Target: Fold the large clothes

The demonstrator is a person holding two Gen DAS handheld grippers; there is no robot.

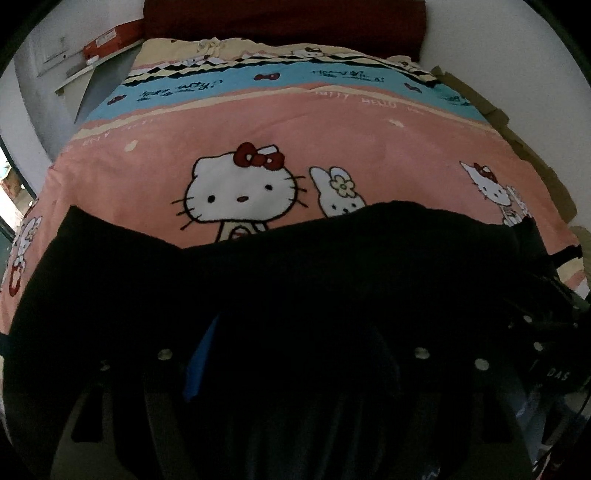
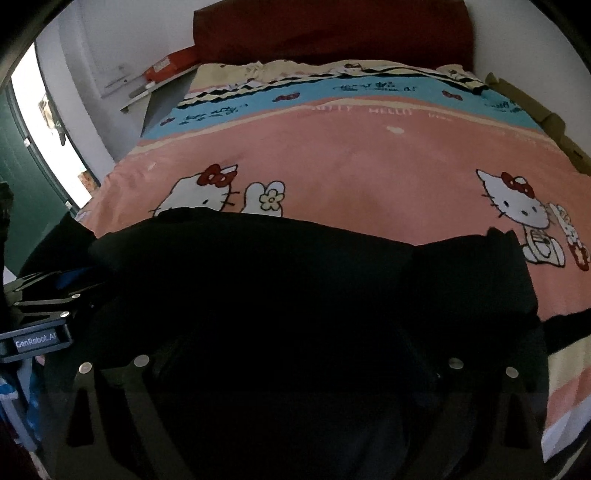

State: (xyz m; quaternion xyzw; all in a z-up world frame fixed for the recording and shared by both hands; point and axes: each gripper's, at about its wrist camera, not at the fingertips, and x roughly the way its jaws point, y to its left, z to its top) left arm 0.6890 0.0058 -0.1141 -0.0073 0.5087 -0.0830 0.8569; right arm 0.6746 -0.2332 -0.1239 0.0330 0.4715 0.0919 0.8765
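Note:
A large black garment [image 1: 295, 258] [image 2: 277, 266] lies spread across the near end of a bed, on a pink bedcover [image 1: 332, 140] [image 2: 369, 166] printed with cartoon cats. My left gripper [image 1: 295, 332] hangs low over the garment with its jaws wide apart; a blue pad [image 1: 201, 354] shows on its left finger. My right gripper [image 2: 295, 347] is also open, just above the dark cloth. The cloth under both sets of fingers is too dark to show folds or contact. The left gripper [image 2: 55, 291] also shows at the left edge of the right wrist view.
A dark red pillow [image 1: 284, 22] [image 2: 332, 33] lies at the head of the bed. An orange box [image 1: 110, 37] [image 2: 170, 64] sits on a shelf at the far left. A green door [image 2: 22, 184] stands to the left. Olive-brown bedding [image 1: 517, 129] edges the right side.

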